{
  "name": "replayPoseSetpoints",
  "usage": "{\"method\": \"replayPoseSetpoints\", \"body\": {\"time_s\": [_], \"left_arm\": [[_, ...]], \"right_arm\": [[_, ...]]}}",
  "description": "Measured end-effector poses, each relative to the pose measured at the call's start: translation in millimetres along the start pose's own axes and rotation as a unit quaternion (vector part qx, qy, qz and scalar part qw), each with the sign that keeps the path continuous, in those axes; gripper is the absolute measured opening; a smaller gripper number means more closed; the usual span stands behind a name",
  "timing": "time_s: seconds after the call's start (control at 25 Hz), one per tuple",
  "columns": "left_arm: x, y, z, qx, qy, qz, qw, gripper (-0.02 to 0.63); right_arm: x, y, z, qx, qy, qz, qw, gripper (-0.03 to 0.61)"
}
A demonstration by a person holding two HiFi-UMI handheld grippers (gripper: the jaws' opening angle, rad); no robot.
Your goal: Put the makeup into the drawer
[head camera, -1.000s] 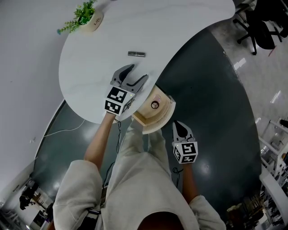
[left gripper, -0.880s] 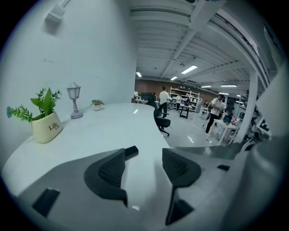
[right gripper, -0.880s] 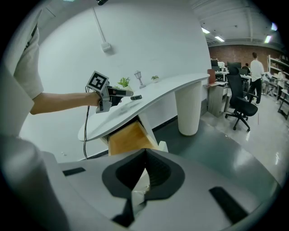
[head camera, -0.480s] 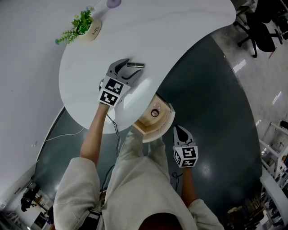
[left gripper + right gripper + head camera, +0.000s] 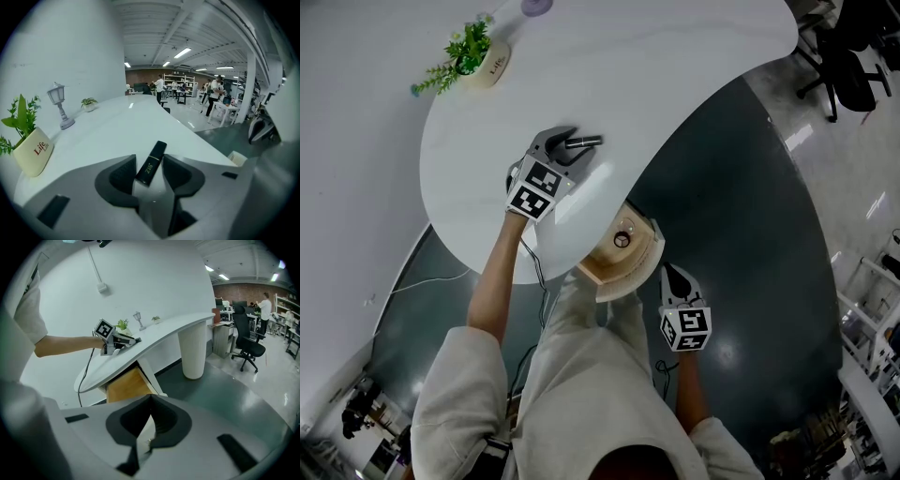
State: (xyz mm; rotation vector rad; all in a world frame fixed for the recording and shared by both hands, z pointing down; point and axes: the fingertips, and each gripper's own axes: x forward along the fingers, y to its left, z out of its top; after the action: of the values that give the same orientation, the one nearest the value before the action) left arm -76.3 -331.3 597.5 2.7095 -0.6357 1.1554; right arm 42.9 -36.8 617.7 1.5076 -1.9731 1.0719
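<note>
While its jaws are closing, left gripper [image 5: 574,148]: down on the white table [image 5: 675,56], black makeup tube [image 5: 586,142] lying between the pads, not clamped yet.
Makeup tube: flat on the tabletop, just beyond the drawer [image 5: 643,257].
Drawer: pulled open under the table edge.
Right gripper [image 5: 673,275]: jaws tip to tip, empty, over the dark floor [image 5: 750,234] beside the drawer.

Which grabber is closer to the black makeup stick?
Left. The left gripper's closing jaws straddle the makeup stick on the table; the right gripper hangs beside the open drawer.
</note>
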Motion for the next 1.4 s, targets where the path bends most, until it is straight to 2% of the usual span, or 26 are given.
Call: {"method": "replayPoseSetpoints", "body": {"time_s": [0.16, 0.24, 0.56, 0.8, 1.2, 1.4], "left_arm": [[2, -8, 0, 0.022, 0.006, -0.004, 0.9997, 0.112], [2, -10, 0, 0.023, 0.008, -0.001, 0.9997, 0.095], [-2, -17, -2, 0.001, 0.003, 0.003, 1.0, 0.094], [-16, -42, 2, -0.015, -0.006, -0.002, 0.9999, 0.094], [-46, -91, -14, -0.039, -0.02, -0.006, 0.999, 0.094], [-62, -123, -26, -0.035, -0.017, -0.013, 0.9992, 0.094]], "right_arm": [[2, -1, 1, 0.0, -0.002, -0.001, 1.0, -0.003], [1, -1, 0, 0.0, -0.002, -0.002, 1.0, -0.003], [-9, -2, -11, 0.001, -0.004, -0.009, 1.0, -0.003], [-21, 1, -17, 0.002, -0.01, -0.012, 1.0, -0.003], [-31, 12, -31, -0.01, -0.016, -0.008, 1.0, -0.002], [-39, 18, -37, -0.012, -0.022, -0.007, 1.0, -0.003]]}}
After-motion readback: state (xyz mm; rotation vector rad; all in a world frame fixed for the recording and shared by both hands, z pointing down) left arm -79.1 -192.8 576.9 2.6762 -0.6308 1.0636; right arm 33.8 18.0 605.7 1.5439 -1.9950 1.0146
